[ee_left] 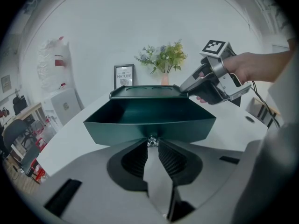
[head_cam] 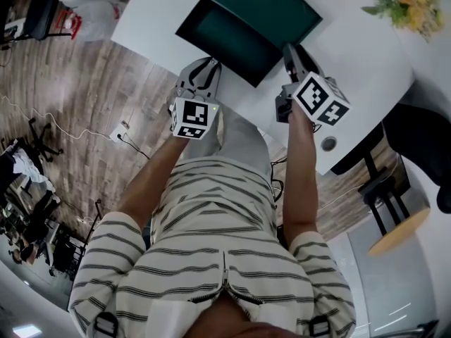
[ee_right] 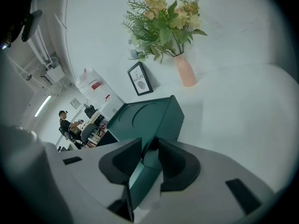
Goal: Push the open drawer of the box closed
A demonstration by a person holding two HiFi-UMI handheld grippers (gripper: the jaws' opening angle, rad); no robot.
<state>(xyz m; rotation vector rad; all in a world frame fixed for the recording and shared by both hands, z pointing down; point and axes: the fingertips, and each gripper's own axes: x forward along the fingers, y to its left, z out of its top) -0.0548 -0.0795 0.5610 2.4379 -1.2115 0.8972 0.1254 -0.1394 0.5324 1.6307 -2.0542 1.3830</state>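
A dark green box (head_cam: 282, 9) stands on the white table (head_cam: 366, 62), and its open drawer (head_cam: 229, 41) is pulled out toward me. In the left gripper view the drawer front (ee_left: 149, 120) fills the middle. Its small metal knob (ee_left: 151, 140) sits between the tips of my left gripper (ee_left: 151, 143), which close on it. My left gripper (head_cam: 208, 66) meets the drawer's front edge. My right gripper (head_cam: 289, 50) is at the box's front right corner. The jaws of this gripper (ee_right: 150, 146) sit tight on either side of the drawer's side wall (ee_right: 140, 176).
A pink vase of flowers (ee_right: 187, 71) and a small framed print (ee_right: 140, 78) stand behind the box. The table's curved edge (head_cam: 232, 111) is right in front of my body. A cable grommet (head_cam: 328, 144) sits near my right arm. A chair (head_cam: 384, 182) stands to the right.
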